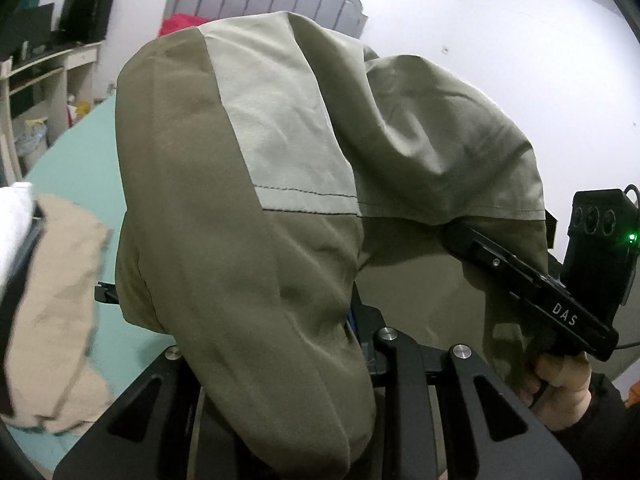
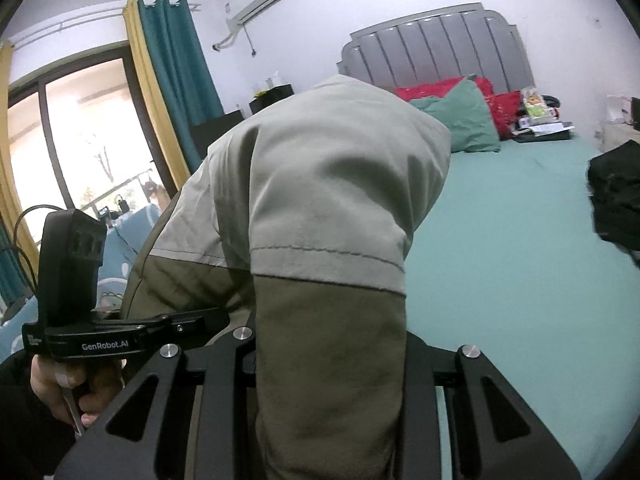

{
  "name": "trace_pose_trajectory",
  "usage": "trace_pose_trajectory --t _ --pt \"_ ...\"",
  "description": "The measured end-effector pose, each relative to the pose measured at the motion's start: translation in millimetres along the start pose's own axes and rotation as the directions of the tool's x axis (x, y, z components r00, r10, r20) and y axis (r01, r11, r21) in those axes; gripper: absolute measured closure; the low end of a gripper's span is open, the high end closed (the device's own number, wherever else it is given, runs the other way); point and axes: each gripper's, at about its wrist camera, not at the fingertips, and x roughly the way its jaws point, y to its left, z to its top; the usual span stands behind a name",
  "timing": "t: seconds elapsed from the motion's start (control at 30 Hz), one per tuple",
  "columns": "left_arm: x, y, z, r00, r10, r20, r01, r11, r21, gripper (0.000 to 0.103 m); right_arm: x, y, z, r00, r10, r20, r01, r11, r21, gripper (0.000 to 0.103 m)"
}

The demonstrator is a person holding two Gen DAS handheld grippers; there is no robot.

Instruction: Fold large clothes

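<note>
An olive garment with pale grey-green panels (image 1: 248, 184) hangs draped over both grippers, held up above a green bed (image 2: 520, 248). In the left wrist view it covers my left gripper's fingers, which are hidden under the cloth. My right gripper (image 1: 452, 232) reaches in from the right, its tip buried in the fabric. In the right wrist view the same garment (image 2: 320, 208) drapes over my right gripper and hides its fingers. My left gripper (image 2: 216, 316) shows at lower left, its tip under the cloth.
A beige garment (image 1: 60, 304) and something white (image 1: 12, 216) lie on the bed at left. Red and green pillows (image 2: 464, 116) sit by the grey headboard (image 2: 436, 44). A black garment (image 2: 616, 200) lies at right. Shelves (image 1: 40, 92) stand far left.
</note>
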Motion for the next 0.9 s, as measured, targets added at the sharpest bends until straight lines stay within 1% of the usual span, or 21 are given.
trace_pose_trajectory --t 0.03,0.1,0.13,0.2,0.23,0.27,0.37,0.43,0.47,0.5,0.53,0.57,0.6,0.63,0.67,0.7,0.73,0.77,0.8,0.83,0.9 --pt "-6 11 -3 1.000 0.004 -0.009 -0.004 1.000 -0.003 0.078 11 10 1 1.000 0.012 -0.006 -0.012 1.000 0.005 0.073" --pt "-5 11 -3 1.000 0.015 -0.024 -0.015 1.000 -0.010 0.078 27 24 1 0.999 0.033 -0.012 -0.033 0.999 0.018 0.073" --pt "-11 15 -3 0.999 0.024 -0.027 -0.024 1.000 -0.008 0.078 35 31 0 0.999 0.047 -0.010 -0.046 0.998 0.030 0.073" --pt "-16 19 -3 0.998 0.053 -0.035 -0.053 0.999 0.006 0.078 46 42 -4 0.997 0.072 -0.005 -0.072 0.996 0.049 0.073" --pt "-11 12 -2 0.997 0.063 -0.037 -0.062 0.998 0.008 0.078 57 49 -6 0.996 0.090 -0.003 -0.090 0.994 0.068 0.073" --pt "-11 15 0 0.996 0.078 -0.044 -0.078 0.997 0.012 0.078 62 53 -7 0.995 0.103 -0.002 -0.103 0.991 0.082 0.073" --pt "-19 50 1 0.992 0.104 -0.067 -0.103 0.995 0.014 0.077 92 60 -18 0.985 0.174 -0.001 -0.171 0.970 0.172 0.073" --pt "-20 69 -2 0.989 0.115 -0.092 -0.116 0.993 0.001 0.076 115 63 -30 0.981 0.192 -0.021 -0.184 0.960 0.211 0.073" --pt "-15 82 -6 0.985 0.126 -0.117 -0.127 0.992 -0.003 0.075 122 64 -35 0.981 0.193 -0.032 -0.182 0.958 0.221 0.073" --pt "-11 96 -11 0.981 0.132 -0.140 -0.135 0.991 -0.011 0.072 133 66 -42 0.980 0.191 -0.051 -0.174 0.957 0.233 0.073" --pt "-4 109 -17 0.977 0.136 -0.164 -0.142 0.990 -0.021 0.067 147 68 -51 0.981 0.172 -0.085 -0.148 0.960 0.237 0.071" --pt "9 125 -28 0.968 0.152 -0.198 -0.159 0.987 -0.019 0.065 154 68 -56 0.982 0.154 -0.106 -0.126 0.965 0.231 0.069" --pt "21 141 -39 0.956 0.176 -0.234 -0.189 0.982 -0.032 0.061 164 69 -63 0.983 0.119 -0.137 -0.087 0.973 0.216 0.062" --pt "27 155 -45 0.950 0.182 -0.255 -0.203 0.977 -0.059 0.059 179 67 -72 0.981 0.061 -0.184 -0.025 0.981 0.191 0.055" --pt "32 171 -54 0.949 0.171 -0.265 -0.206 0.972 -0.110 0.057 187 64 -77 0.977 0.026 -0.212 0.013 0.983 0.182 0.053" --pt "31 182 -59 0.955 0.155 -0.253 -0.196 0.970 -0.146 0.054 195 57 -82 0.970 0.002 -0.245 0.047 0.980 0.192 0.048" --pt "27 183 -61 0.961 0.142 -0.238 -0.185 0.968 -0.167 0.053 200 44 -84 0.963 -0.009 -0.271 0.073 0.971 0.226 0.044" --pt "22 184 -63 0.966 0.134 -0.221 -0.176 0.967 -0.184 0.053 201 36 -83 0.961 -0.007 -0.278 0.077 0.967 0.244 0.042" --pt "20 182 -63 0.966 0.141 -0.218 -0.183 0.965 -0.186 0.053 201 30 -82 0.959 0.005 -0.282 0.068 0.966 0.251 0.041" --pt "17 178 -63 0.963 0.155 -0.219 -0.196 0.964 -0.179 0.053 199 28 -81 0.959 0.006 -0.285 0.064 0.970 0.234 0.041" --pt "5 163 -63 0.953 0.225 -0.202 -0.255 0.957 -0.137 0.053 192 29 -78 0.957 -0.022 -0.289 0.073 0.983 0.167 0.040"
